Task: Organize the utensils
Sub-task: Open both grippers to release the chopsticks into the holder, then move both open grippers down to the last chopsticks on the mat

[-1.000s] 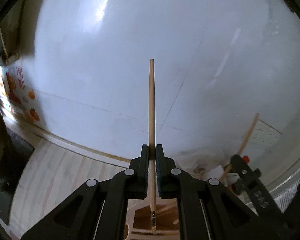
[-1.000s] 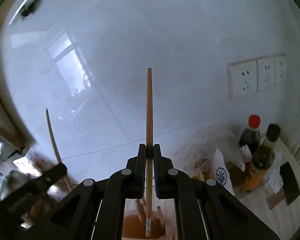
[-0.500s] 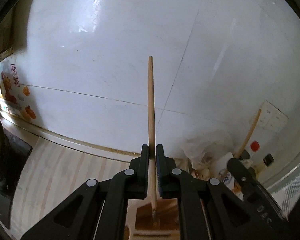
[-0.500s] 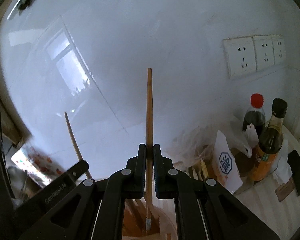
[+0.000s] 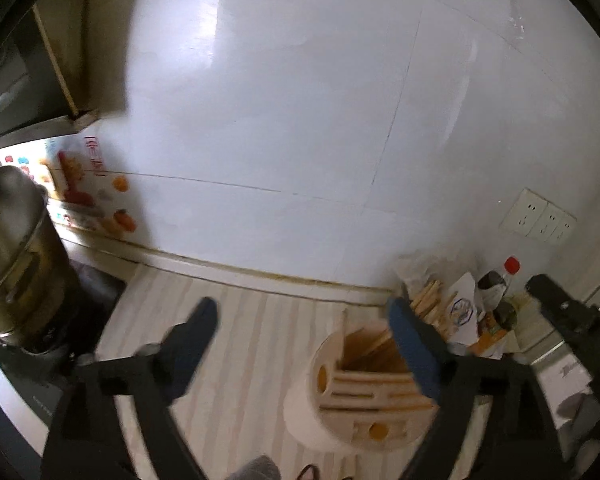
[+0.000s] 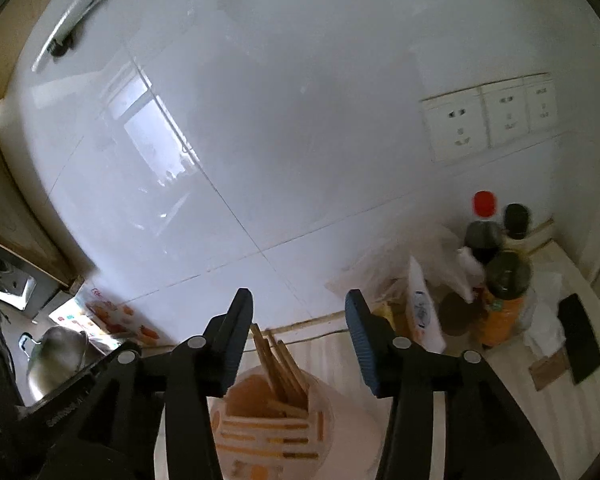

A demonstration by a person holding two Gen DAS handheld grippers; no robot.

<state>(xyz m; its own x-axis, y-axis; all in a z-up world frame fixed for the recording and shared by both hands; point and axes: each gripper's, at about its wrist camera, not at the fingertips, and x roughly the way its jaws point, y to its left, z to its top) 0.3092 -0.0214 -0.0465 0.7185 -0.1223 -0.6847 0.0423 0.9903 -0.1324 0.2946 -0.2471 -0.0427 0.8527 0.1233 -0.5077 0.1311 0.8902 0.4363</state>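
A white round utensil holder with a slotted wooden top stands on the striped counter. Wooden chopsticks lean inside it. My left gripper is open and empty, above and just left of the holder. In the right wrist view the holder sits directly below my right gripper, which is open and empty. Several chopsticks stand in the holder between its fingers. The right gripper also shows at the right edge of the left wrist view.
A steel pot stands on a dark stove at the left. Sauce bottles, bags and packets crowd the right corner by the wall sockets. A dark phone lies on the counter at right. The tiled wall is close ahead.
Both grippers were shut on upright chopsticks; now both are open and the chopsticks rest in the holder. Both views have tilted down toward the counter.
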